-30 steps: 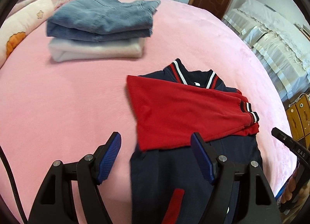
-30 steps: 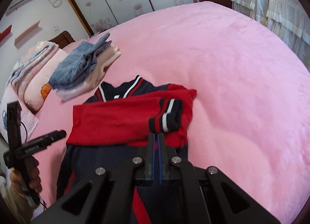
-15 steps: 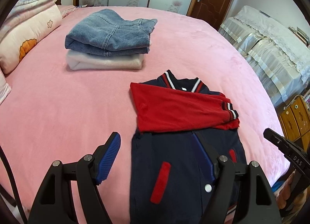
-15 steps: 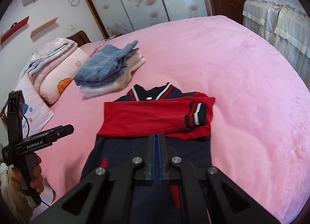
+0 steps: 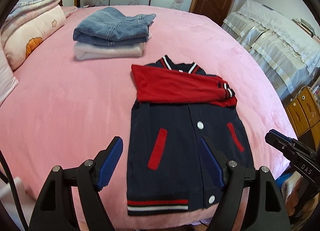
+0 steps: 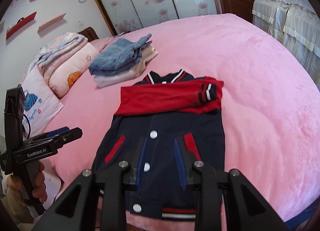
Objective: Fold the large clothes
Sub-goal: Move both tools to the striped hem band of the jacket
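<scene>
Pink plush bedding covers the bed, and on it we find the navy jacket lying flat, front up, hem toward the near edge. Its red sleeves are folded across the chest, one over the other, with the striped cuff resting at the jacket's right shoulder. We note white snap buttons down the placket and two red pocket trims on the body. Beyond the collar, well apart from the jacket, folded jeans sit on top of a folded pale garment. Pillows and bedding are stacked at the left edge of the bed. We see the left claw held over the jacket's lower left part, its blue pads spread wide and nothing between them. The right claw hangs above the placket near the hem; its jaws have just been opening and now stand slightly apart, gripping nothing. In the right wrist view, a hand grips the left claw's handle.
</scene>
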`<state>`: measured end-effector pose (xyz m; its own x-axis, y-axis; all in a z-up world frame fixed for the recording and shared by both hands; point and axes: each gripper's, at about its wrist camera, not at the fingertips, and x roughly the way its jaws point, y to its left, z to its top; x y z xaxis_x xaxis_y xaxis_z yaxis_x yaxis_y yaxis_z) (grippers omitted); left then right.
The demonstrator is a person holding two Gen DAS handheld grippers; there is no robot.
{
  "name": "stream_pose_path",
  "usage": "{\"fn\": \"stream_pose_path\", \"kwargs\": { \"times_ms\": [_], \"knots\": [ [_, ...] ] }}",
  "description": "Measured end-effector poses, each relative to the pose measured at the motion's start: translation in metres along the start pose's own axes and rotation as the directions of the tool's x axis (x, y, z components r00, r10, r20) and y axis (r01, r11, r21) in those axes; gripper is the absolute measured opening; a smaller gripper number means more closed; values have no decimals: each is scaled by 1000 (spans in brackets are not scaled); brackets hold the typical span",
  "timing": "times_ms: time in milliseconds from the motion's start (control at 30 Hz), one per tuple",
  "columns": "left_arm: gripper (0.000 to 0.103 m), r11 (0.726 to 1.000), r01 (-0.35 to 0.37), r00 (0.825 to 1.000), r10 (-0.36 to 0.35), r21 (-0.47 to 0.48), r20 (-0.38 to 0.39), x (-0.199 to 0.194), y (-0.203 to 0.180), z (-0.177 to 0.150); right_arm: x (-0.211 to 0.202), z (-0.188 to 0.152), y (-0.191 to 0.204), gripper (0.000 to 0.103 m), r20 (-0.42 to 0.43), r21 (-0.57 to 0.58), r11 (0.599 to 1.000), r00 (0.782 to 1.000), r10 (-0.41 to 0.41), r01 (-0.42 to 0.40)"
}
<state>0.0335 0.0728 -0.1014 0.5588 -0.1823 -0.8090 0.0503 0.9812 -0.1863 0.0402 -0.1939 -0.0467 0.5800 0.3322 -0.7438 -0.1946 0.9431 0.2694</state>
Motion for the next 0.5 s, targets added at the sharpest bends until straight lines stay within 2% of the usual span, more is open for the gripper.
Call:
{"fn": "stream_pose_path", "kwargs": {
  "times_ms": [133,233,333,500],
  "knots": [
    [82,1000,18,998,-18,2,-62,7,0,-15,-4,-14,1,29,-22,-25,1000,1000,-18,17],
    [82,1000,23,994,-22,9,-104,14,0,-26,-4,-24,-3,38,-41,-20,999,999,-36,35],
    [82,1000,13,990,-12,7,-140,25,6,-37,0,-36,-10,39,-68,-21,998,996,-63,62],
    [82,995,51,979,-67,-87,-195,48,32,-58,11,-62,-34,39,-134,-7,994,985,-110,110]
  ]
}}
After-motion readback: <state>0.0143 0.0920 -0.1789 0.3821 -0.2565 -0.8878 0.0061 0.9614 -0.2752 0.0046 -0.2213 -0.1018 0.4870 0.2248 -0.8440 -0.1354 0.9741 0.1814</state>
